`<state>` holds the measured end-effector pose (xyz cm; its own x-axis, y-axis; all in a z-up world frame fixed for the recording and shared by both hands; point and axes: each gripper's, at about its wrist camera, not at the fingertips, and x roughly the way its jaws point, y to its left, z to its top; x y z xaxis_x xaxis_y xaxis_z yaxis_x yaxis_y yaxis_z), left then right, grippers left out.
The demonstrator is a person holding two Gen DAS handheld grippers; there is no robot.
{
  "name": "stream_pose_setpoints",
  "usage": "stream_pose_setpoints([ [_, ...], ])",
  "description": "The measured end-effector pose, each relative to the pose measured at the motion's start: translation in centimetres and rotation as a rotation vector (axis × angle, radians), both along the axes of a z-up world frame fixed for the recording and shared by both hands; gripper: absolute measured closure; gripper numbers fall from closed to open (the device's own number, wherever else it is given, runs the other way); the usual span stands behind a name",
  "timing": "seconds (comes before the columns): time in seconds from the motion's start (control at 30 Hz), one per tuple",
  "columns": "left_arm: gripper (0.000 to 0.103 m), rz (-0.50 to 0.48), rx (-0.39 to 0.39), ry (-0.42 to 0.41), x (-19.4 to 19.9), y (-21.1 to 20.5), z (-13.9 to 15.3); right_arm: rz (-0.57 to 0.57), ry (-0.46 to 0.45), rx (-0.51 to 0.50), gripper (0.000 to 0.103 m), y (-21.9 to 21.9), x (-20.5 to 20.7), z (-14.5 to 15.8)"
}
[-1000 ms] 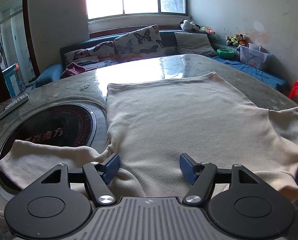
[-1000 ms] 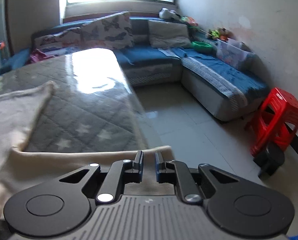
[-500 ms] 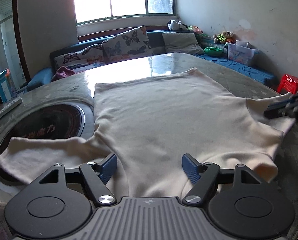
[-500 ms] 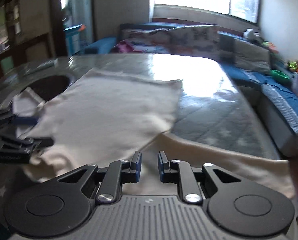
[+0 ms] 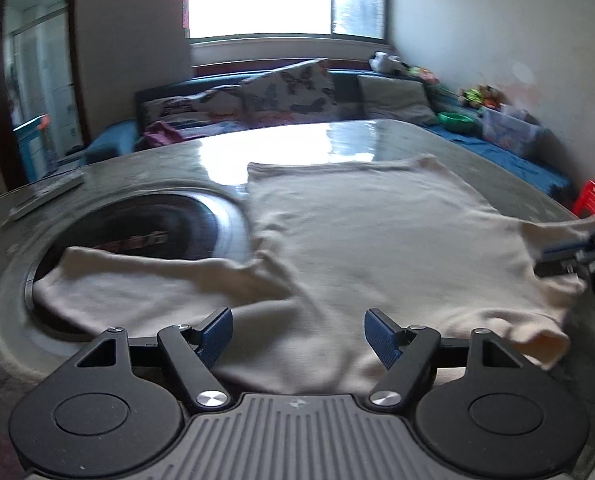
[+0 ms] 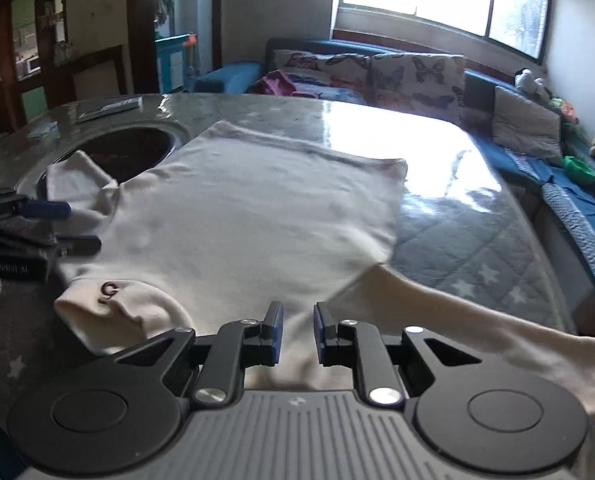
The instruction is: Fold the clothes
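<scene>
A cream sweater [image 5: 377, 232] lies spread flat on the table, hem toward the window. One sleeve [image 5: 145, 280] drapes over a dark round recess. My left gripper [image 5: 297, 338] hovers open and wide over the near shoulder edge, nothing between its pads. In the right wrist view the sweater [image 6: 257, 208] shows a rolled collar [image 6: 109, 300] with a small dark logo, and the other sleeve [image 6: 477, 328] runs off to the right. My right gripper [image 6: 297, 330] sits low over the near edge, its jaws a narrow gap apart with no cloth pinched. The left gripper [image 6: 77, 227] shows at the far left.
The table [image 6: 477, 220] has a quilted star cover under glossy glass and a round dark recess [image 5: 149, 224] at the left. A flat grey object [image 5: 45, 196] lies near the far left edge. A blue sofa [image 5: 297, 92] with cushions lines the walls, and a red stool [image 5: 593, 200] stands at the right.
The right gripper has swung left, from facing the floor and sofa to facing across the sweater, and now shows at the left view's right edge. The left gripper has shifted slightly.
</scene>
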<state>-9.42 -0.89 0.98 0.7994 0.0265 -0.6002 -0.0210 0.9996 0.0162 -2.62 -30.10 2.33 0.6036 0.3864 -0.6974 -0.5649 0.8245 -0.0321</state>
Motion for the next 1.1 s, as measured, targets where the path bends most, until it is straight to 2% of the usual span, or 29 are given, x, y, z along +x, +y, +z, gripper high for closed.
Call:
stream_pose_setpoints([
  [0.07, 0.026, 0.051, 0.001, -0.003, -0.2, 1.4, 0.2, 0.013, 0.020, -0.007, 0.086, 0.6, 0.2, -0.6],
  [0.23, 0.024, 0.190, 0.005, -0.015, 0.0, 5.1, 0.8, 0.032, 0.002, -0.015, 0.084, 1.2, 0.0, -0.2],
  [0.4, 0.026, 0.401, 0.015, -0.021, 1.2, 9.9, 1.0, 0.042, -0.006, 0.000, 0.084, 1.6, 0.2, 0.5],
  [0.5, 0.026, 0.494, 0.014, -0.013, 2.2, 12.5, 0.7, 0.053, 0.004, -0.001, 0.084, 2.3, 0.4, 0.2],
  [0.7, 0.029, 0.599, 0.002, 0.021, 3.5, 16.0, -0.3, 0.064, 0.030, -0.009, 0.084, 3.2, 0.7, -0.7],
  [0.87, 0.047, 0.606, -0.023, 0.049, 4.3, 17.3, -1.1, 0.067, 0.034, -0.015, 0.084, 3.5, 0.7, -0.8],
  [0.93, 0.050, 0.601, -0.029, 0.046, 4.6, 17.5, -1.3, 0.065, 0.035, -0.017, 0.084, 3.5, 0.8, -0.8],
  [1.0, 0.062, 0.593, -0.039, 0.037, 4.8, 17.7, -1.3, 0.063, 0.034, -0.019, 0.084, 3.5, 0.8, -0.7],
  [1.07, 0.083, 0.592, -0.048, 0.028, 5.1, 17.8, -1.2, 0.061, 0.031, -0.021, 0.084, 3.4, 0.7, -0.6],
  [1.1, 0.086, 0.592, -0.051, 0.023, 5.2, 17.9, -1.0, 0.060, 0.029, -0.020, 0.084, 3.4, 0.7, -0.5],
])
